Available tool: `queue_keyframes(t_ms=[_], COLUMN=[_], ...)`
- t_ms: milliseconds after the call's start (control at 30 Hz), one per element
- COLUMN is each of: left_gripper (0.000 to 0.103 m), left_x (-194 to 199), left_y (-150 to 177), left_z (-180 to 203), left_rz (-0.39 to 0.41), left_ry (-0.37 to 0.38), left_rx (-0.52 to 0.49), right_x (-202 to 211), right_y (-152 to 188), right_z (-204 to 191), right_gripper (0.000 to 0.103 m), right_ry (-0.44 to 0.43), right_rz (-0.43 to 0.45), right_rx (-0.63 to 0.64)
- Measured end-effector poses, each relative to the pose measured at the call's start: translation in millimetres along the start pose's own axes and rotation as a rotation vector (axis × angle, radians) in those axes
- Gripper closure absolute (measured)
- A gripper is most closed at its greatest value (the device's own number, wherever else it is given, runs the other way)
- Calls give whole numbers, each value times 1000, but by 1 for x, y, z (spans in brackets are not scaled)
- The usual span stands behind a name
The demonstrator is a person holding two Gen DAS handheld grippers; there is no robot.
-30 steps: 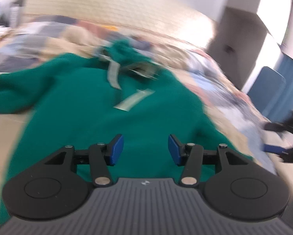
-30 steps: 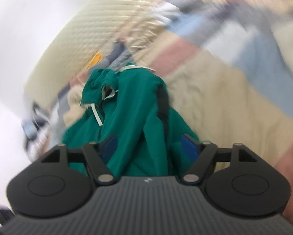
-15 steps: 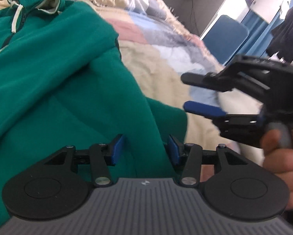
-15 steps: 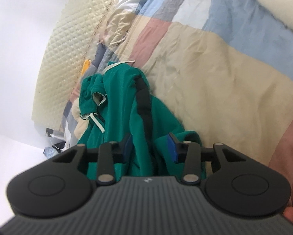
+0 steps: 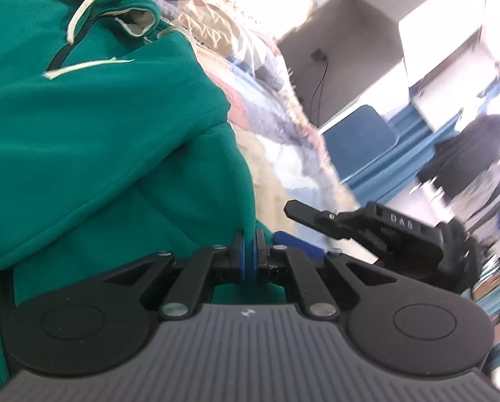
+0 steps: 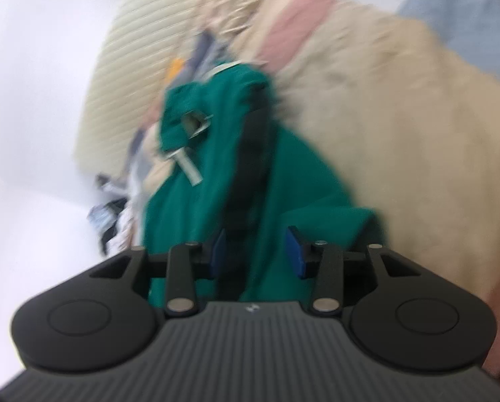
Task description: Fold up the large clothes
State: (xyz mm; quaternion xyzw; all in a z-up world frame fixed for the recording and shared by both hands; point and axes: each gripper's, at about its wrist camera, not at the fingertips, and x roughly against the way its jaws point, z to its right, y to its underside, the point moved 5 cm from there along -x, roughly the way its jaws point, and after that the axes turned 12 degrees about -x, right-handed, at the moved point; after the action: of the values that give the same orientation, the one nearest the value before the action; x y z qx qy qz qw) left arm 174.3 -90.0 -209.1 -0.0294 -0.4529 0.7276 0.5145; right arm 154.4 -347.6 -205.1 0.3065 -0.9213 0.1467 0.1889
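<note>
Green hoodie (image 5: 99, 134) pinched by left claw (image 5: 249, 251).

Green hoodie (image 5: 92, 127) with pale drawstrings lies rumpled, partly folded, on the bed.

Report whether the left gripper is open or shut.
Shut. The left gripper has its blue pads nearly together, pinching the green hoodie's edge.

Black linkage arms, silver pivot screws, blue pads, ribbed grey housing, white "DAS" lettering.
</note>
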Motion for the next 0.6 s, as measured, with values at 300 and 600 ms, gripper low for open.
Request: queue_keyframes(t_ms=[300,600], left_gripper=[99,99], left_x=[-7,-8], left_y=[8,14], left_z=[-14,-35], left_rz=[-3,-13], left_ry=[35,-37], left_rx=[55,86], right_x=[-42,-93], right_y=[12,16], right_z=[7,19], right_gripper=[48,55], right_ry=[82,134], right_rz=[-79,-131], right_rx=[-103,-149])
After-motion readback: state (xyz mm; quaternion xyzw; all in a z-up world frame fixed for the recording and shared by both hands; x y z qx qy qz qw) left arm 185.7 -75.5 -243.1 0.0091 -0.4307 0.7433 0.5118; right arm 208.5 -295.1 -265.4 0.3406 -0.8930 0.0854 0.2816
